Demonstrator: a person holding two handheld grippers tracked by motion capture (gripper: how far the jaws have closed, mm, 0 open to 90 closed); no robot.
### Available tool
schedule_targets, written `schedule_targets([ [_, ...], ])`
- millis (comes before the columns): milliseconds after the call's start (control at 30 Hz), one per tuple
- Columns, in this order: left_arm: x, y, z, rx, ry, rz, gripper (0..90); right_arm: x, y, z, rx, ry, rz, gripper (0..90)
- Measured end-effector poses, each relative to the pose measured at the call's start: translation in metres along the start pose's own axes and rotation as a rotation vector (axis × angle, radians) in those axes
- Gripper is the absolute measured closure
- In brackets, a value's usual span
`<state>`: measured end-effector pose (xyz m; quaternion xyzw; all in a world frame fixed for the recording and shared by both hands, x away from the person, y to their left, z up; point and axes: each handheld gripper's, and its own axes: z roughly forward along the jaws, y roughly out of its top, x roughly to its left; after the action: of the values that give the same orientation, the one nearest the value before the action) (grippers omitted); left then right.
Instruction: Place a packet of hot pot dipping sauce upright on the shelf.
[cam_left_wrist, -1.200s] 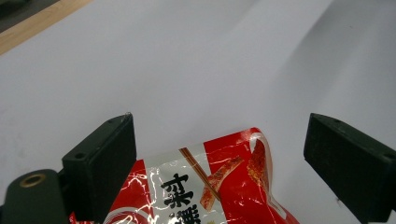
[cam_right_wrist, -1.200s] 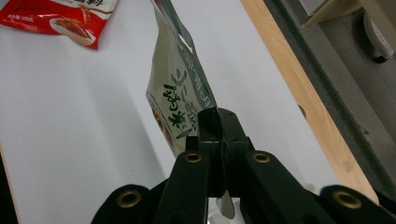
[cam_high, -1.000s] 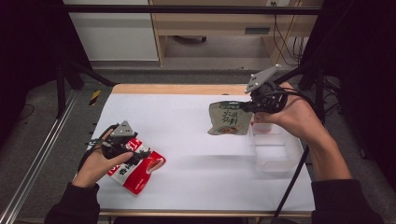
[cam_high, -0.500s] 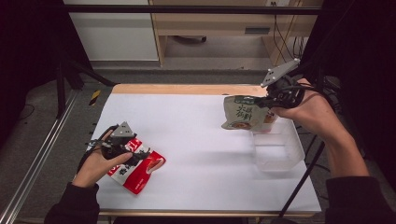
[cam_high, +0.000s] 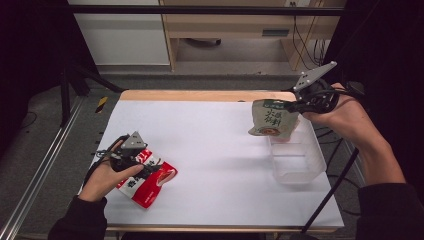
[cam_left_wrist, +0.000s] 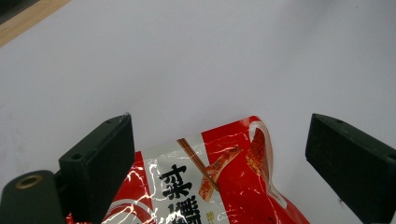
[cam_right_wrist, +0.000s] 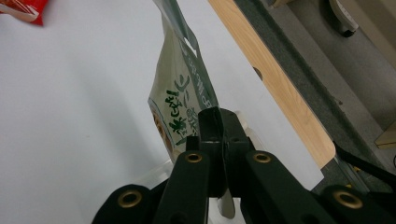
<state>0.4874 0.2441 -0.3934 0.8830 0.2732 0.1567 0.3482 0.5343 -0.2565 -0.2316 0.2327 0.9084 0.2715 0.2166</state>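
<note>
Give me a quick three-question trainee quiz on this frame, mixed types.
1. True or false: the right gripper is shut on the green pouch.
2. The clear plastic bin sits at which side of the table in the high view? A) left B) right C) centre
3. What lies between the open jaws of the left gripper?

Key
1. True; the pouch hangs held off the table.
2. B.
3. The red snack bag, flat on the white table; the pads stand apart from it.
</note>
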Motion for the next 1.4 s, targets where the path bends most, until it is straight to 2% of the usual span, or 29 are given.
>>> schedule_targets([
  [267, 0.002, -0.003, 0.002, 0.019, 0.012, -0.008, 8.5, -0.012, -0.014, -0.001, -0.012, -0.022, -0.004, 90.0],
  [467, 0.004, -0.006, 0.002, 0.024, 0.013, -0.015, 8.5, -0.022, -0.029, -0.001, -0.007, -0.038, 0.014, 90.0],
  [633, 0.006, -0.007, 0.003, 0.033, 0.015, -0.021, 8.5, -0.031, -0.044, 0.002, -0.007, -0.038, 0.043, 90.0],
  [867, 0.01, -0.009, 0.002, 0.029, 0.031, -0.039, 8.5, -0.042, -0.059, 0.009, 0.009, -0.031, 0.05, 90.0],
  [933, 0.011, -0.01, 0.002, 0.037, 0.033, -0.037, 8.5, -0.044, -0.062, 0.011, 0.006, -0.032, 0.066, 90.0],
  [967, 0.011, -0.01, 0.002, 0.038, 0.031, -0.039, 8.5, -0.045, -0.064, 0.012, 0.014, -0.026, 0.055, 90.0],
  [1400, 0.01, -0.011, 0.005, 0.046, 0.028, -0.041, 8.4, -0.041, -0.077, 0.031, 0.024, 0.014, 0.073, 90.0],
])
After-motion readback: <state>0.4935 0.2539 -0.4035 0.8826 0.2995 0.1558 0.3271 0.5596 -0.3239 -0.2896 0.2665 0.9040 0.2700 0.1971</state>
